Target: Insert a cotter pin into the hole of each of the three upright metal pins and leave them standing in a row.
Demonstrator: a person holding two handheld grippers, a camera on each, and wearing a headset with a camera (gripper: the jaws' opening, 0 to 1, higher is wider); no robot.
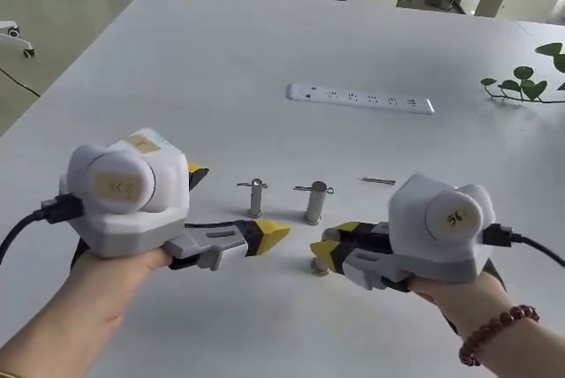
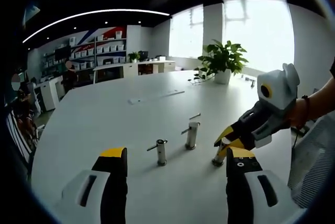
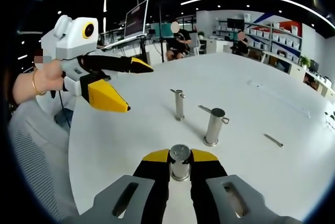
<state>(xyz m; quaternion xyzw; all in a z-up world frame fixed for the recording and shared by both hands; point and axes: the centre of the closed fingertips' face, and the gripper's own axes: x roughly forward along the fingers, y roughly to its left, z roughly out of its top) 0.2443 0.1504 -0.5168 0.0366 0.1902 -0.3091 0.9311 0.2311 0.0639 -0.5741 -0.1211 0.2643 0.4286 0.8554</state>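
Note:
Two metal pins stand upright mid-table: a thin one (image 1: pixel 256 197) (image 2: pixel 161 152) (image 3: pixel 179 104) and a thicker one (image 1: pixel 315 203) (image 2: pixel 192 135) (image 3: pixel 214 126), each with a cotter pin through its top. My right gripper (image 1: pixel 323 251) (image 2: pixel 230 137) (image 3: pixel 179 157) is shut on a third metal pin (image 1: pixel 320 266) (image 2: pixel 219 156) (image 3: pixel 179 162), which stands on the table just in front of the other two. A loose cotter pin (image 1: pixel 378 181) (image 3: pixel 273 140) lies to the right. My left gripper (image 1: pixel 234 203) (image 2: pixel 175 153) (image 3: pixel 112 80) hangs open to the left of the pins, holding nothing.
A white power strip (image 1: pixel 360 98) lies farther back on the white table (image 1: pixel 221 69). Plant leaves (image 1: pixel 530 82) reach in at the far right edge, and a potted plant (image 2: pixel 222 62) stands at the table's end. People sit at desks in the background.

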